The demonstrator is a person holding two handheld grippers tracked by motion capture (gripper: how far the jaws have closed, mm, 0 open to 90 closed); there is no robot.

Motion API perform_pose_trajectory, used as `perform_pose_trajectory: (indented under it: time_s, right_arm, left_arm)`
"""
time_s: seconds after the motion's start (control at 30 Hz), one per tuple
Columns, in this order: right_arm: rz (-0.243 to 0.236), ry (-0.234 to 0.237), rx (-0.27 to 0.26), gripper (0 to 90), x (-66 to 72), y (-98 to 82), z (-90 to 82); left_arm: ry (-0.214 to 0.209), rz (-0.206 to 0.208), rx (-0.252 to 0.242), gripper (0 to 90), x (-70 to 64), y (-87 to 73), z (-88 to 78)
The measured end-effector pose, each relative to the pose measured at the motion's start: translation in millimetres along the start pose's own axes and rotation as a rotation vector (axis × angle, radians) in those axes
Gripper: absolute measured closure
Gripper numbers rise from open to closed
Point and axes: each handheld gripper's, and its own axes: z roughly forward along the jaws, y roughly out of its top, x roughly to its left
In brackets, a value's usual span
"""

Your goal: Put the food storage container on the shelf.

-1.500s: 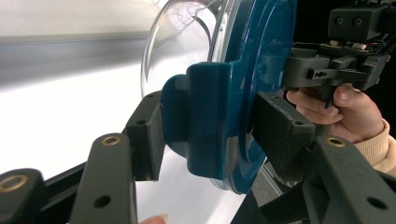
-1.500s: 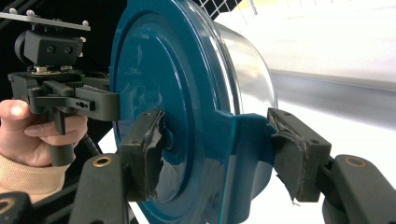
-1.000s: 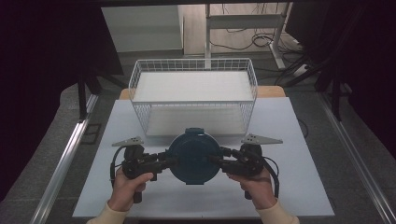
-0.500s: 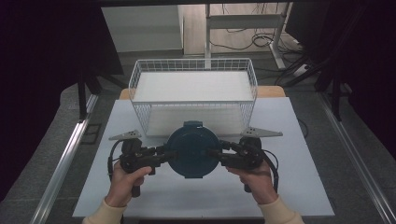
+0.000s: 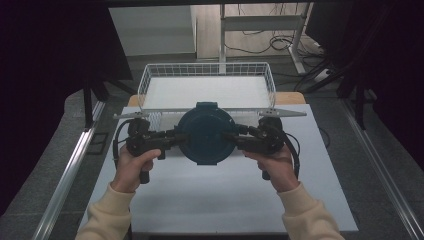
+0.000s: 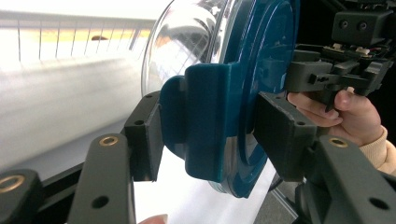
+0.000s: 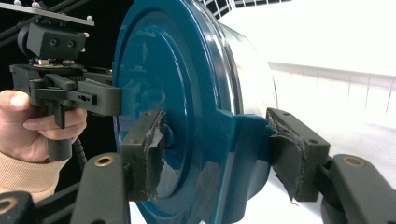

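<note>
High view: left tool [image 5: 176,138] and right tool [image 5: 234,138] each grip the unlabelled blue-lidded container [image 5: 206,134].

Round container [image 5: 205,134], teal clip lid (clear body), lifted above table.

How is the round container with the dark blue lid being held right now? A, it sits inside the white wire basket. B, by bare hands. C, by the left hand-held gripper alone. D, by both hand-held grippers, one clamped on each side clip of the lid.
D: the left hand-held gripper and right hand-held gripper each clamp a side clip of the round clear container with the dark blue lid, in front of the white wire basket.
</note>
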Motion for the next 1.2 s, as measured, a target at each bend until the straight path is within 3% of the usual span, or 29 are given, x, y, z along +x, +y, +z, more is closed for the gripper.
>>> perform_pose_trajectory:
  time_s: [0.33, 0.5, 0.8, 0.87, 1.2]
  right_arm:
    - [-0.047, -0.001, -0.028, 39.9, 7.0, 44.1, -5.4]
    - [-0.045, 0.002, -0.030, 39.9, 3.8, 59.9, -4.4]
    - [-0.036, 0.012, -0.038, 40.0, -13.8, 92.3, 2.9]
    - [-0.019, 0.015, -0.039, 40.0, -23.1, 101.9, 7.3]
    - [0.021, 0.016, -0.016, 40.1, -49.0, 112.0, 22.9]
  left_arm:
    - [0.003, 0.053, -0.025, 44.8, -10.7, 42.2, -10.9]
    - [0.010, 0.059, -0.021, 44.8, -10.0, 60.8, -10.5]
    - [0.009, 0.062, -0.018, 45.2, 0.6, 100.7, -3.2]
    - [0.013, 0.060, -0.014, 45.3, 5.6, 111.3, 0.9]
    - [0.010, 0.018, 0.001, 45.4, 28.0, 123.2, 16.1]
